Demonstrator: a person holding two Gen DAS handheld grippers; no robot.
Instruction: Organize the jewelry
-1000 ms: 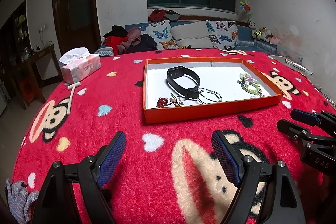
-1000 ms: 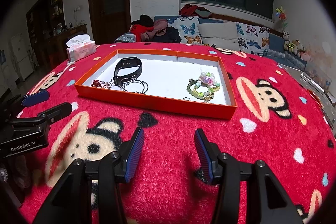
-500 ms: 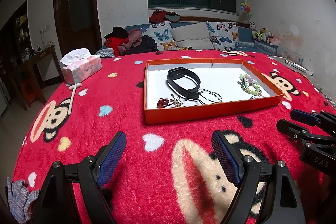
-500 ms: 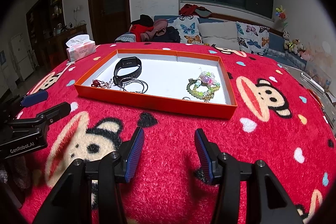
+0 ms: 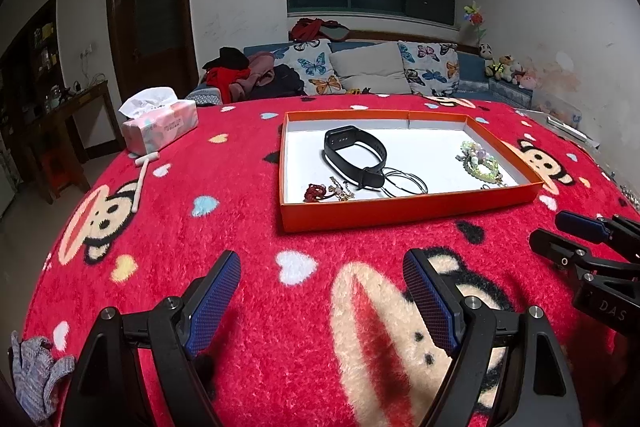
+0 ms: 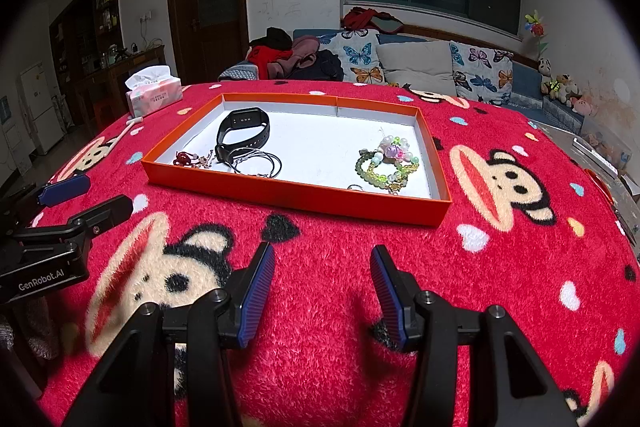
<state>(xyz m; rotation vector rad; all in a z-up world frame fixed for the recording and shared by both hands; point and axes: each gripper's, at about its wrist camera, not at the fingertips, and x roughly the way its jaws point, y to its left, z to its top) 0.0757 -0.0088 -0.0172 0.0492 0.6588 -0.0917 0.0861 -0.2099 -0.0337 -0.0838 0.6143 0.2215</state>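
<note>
Orange tray (image 6: 304,197) of jewelry (black wristband (image 6: 243,137), beaded bracelets (image 6: 386,163)) lies beyond both empty, wide-spread grippers: left gripper (image 5: 322,285), right gripper (image 6: 322,277).

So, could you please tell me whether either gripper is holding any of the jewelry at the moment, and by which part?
Nothing is held. The left gripper and right gripper are both open over the red plush blanket, short of the orange cardboard tray.

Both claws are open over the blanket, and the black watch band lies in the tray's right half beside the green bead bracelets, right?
Not quite. The black watch band lies in the left half of the orange tray, by the thin wire bangles, apart from the green bead bracelets; the right wrist view shows it. Left claw and right claw are open.
</note>
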